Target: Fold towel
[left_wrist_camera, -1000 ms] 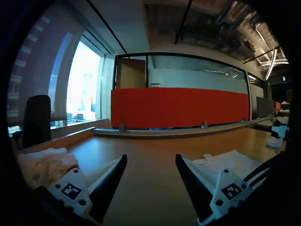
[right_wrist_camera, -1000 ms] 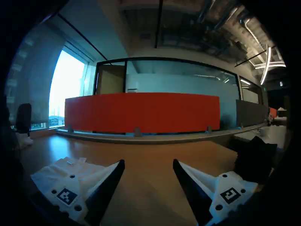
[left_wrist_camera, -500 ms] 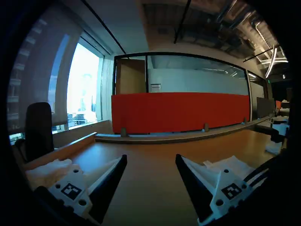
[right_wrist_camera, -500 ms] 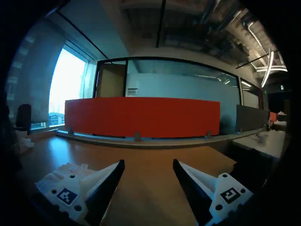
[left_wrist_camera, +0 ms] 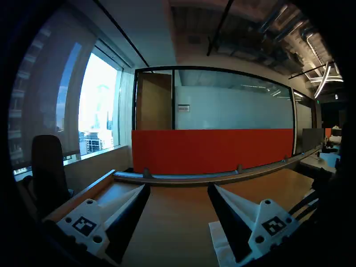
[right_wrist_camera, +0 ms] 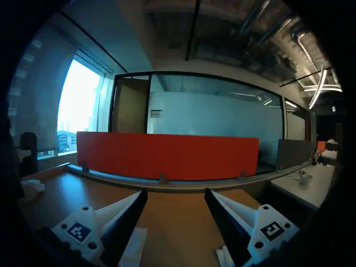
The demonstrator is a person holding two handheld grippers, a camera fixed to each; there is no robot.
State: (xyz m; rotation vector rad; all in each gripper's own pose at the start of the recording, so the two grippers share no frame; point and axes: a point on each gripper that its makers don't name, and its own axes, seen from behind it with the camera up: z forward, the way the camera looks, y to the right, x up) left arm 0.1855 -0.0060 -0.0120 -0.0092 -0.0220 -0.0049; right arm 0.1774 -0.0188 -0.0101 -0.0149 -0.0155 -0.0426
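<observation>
The white towel [left_wrist_camera: 219,242] lies on the wooden table [left_wrist_camera: 178,222], low beside the right-hand jaw of the left gripper [left_wrist_camera: 178,185], whose jaws stand apart and empty. The right gripper [right_wrist_camera: 175,191] is likewise spread, with towel edges under both jaws. Ahead of the jaws, a red partition [left_wrist_camera: 209,149] walls the table's far edge. A black chair [left_wrist_camera: 49,169] stands far left.

Towel [left_wrist_camera: 218,242] mostly hidden behind left tool [left_wrist_camera: 178,187], cut off below.
</observation>
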